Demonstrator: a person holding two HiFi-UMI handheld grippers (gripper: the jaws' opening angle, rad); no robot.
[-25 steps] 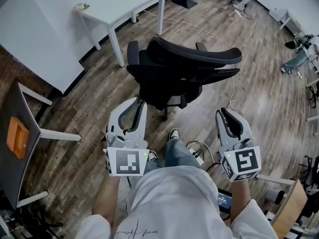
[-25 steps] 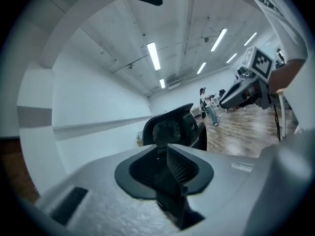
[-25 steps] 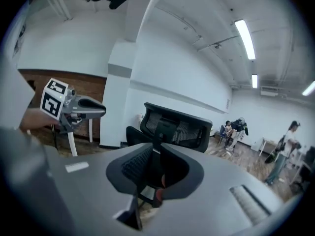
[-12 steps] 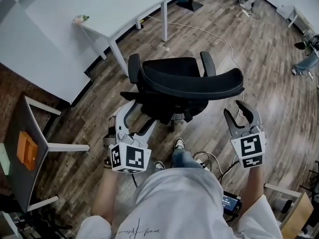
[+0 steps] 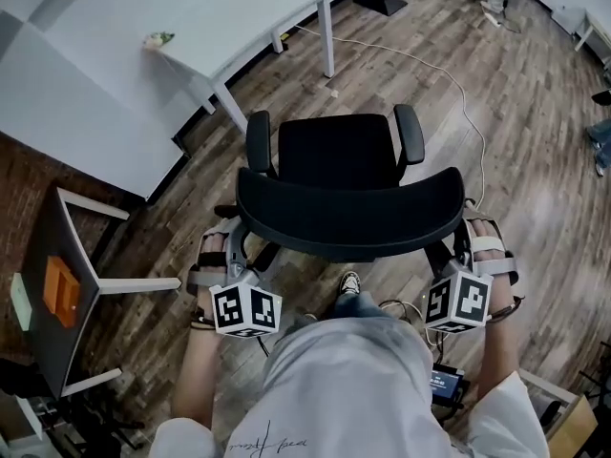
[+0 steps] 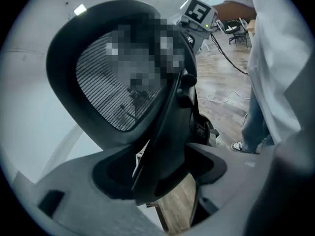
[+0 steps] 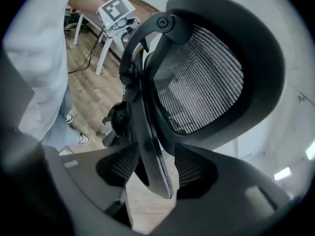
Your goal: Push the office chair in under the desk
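Observation:
The black office chair (image 5: pixel 334 151) stands on the wood floor, its seat facing the white desk (image 5: pixel 191 17) at the upper left and still outside it. Its curved mesh backrest (image 5: pixel 348 222) is right in front of me. My left gripper (image 5: pixel 246 254) reaches to the backrest's left edge and my right gripper (image 5: pixel 451 252) to its right edge. In the left gripper view the backrest (image 6: pixel 98 92) has its frame edge between the jaws of the left gripper (image 6: pixel 162 166), which are closing, with gaps showing. In the right gripper view the backrest (image 7: pixel 202 77) edge sits between the right gripper's (image 7: pixel 152 168) opening jaws, untouched.
A white cable (image 5: pixel 449 74) runs over the floor right of the chair. A dark side table (image 5: pixel 38 284) with an orange object (image 5: pixel 59 289) stands at the left. My shoe (image 5: pixel 348 282) is just behind the chair base. A small item (image 5: pixel 158 38) lies on the desk.
I have stepped up to the chair. Both grippers went from shut to open and moved forward until they straddle the backrest's left and right edges.

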